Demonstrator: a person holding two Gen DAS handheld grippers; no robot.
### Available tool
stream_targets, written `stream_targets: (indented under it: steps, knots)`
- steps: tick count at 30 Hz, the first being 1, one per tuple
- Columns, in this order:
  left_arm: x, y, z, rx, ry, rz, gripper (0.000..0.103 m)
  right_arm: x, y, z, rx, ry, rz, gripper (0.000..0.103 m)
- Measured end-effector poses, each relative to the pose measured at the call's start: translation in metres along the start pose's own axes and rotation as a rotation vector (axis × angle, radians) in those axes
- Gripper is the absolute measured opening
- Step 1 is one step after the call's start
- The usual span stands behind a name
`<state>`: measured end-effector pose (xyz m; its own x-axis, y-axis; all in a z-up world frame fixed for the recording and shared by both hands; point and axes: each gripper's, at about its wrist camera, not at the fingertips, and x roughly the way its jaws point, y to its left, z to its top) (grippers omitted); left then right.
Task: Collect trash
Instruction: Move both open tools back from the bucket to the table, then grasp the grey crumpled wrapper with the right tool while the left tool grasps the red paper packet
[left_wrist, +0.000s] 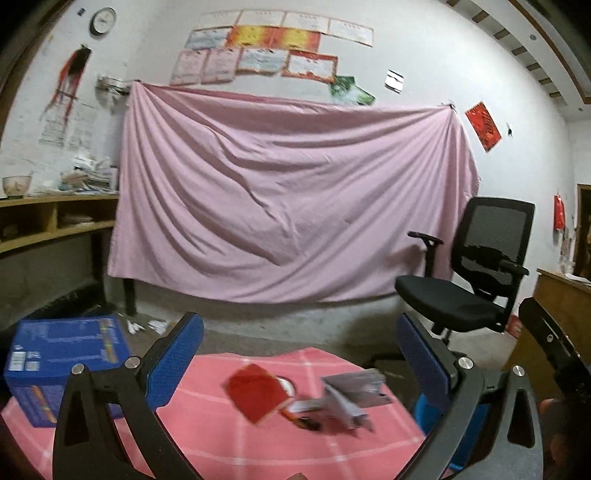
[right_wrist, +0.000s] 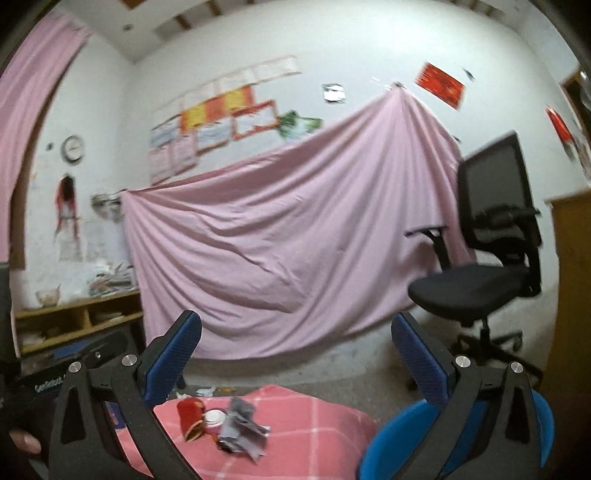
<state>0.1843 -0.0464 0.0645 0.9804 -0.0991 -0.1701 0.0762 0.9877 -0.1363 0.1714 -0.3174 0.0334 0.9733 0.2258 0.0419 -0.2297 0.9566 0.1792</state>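
Observation:
A small heap of trash lies on a pink checked tablecloth (left_wrist: 221, 446) (right_wrist: 317, 417). It holds a red packet (left_wrist: 255, 393) (right_wrist: 189, 413), a crumpled grey wrapper (left_wrist: 351, 400) (right_wrist: 242, 426) and a small cup with a white lid (right_wrist: 214, 419) between them. My left gripper (left_wrist: 298, 320) is raised above and short of the heap, jaws wide open with nothing between the blue pads. My right gripper (right_wrist: 296, 317) is also lifted, tilted, open and empty. A blue round bin (right_wrist: 391, 443) (left_wrist: 423, 413) stands right of the table.
A black office chair (left_wrist: 472, 280) (right_wrist: 487, 273) stands at the right before a pink sheet (left_wrist: 295, 192) hung on the wall. A blue cardboard box (left_wrist: 62, 363) sits left of the table. Wooden shelves (left_wrist: 55, 218) line the left wall, a wooden cabinet (right_wrist: 572, 280) the right.

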Motion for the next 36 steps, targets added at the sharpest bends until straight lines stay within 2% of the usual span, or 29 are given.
stream_targets:
  steps: [4,10,17,20,26,29,31,33,36]
  knots:
    - [-0.011,0.023,-0.010,0.005,-0.039,0.042,0.102,0.002,0.020,-0.005,-0.061,-0.010,0.051,0.103]
    - [-0.017,0.050,-0.025,0.040,-0.060,0.090,0.102,0.015,0.045,-0.021,-0.138,0.045,0.089,0.103]
    - [-0.007,0.073,-0.036,0.039,-0.048,0.107,0.102,0.028,0.065,-0.039,-0.238,0.109,0.103,0.103]
    - [0.001,0.080,-0.039,0.026,-0.023,0.104,0.102,0.041,0.070,-0.046,-0.253,0.172,0.098,0.103]
    - [0.022,0.085,-0.040,0.014,0.060,0.097,0.102,0.075,0.071,-0.060,-0.245,0.341,0.068,0.103]
    - [0.039,0.083,-0.043,0.016,0.129,0.091,0.102,0.090,0.068,-0.067,-0.230,0.412,0.055,0.103]
    - [0.053,0.084,-0.047,0.002,0.201,0.072,0.102,0.100,0.067,-0.072,-0.211,0.457,0.071,0.098]
    - [0.066,0.085,-0.051,-0.020,0.272,0.058,0.102,0.112,0.065,-0.079,-0.208,0.519,0.080,0.085]
    - [0.082,0.086,-0.056,-0.047,0.360,0.033,0.102,0.125,0.062,-0.087,-0.200,0.583,0.083,0.075]
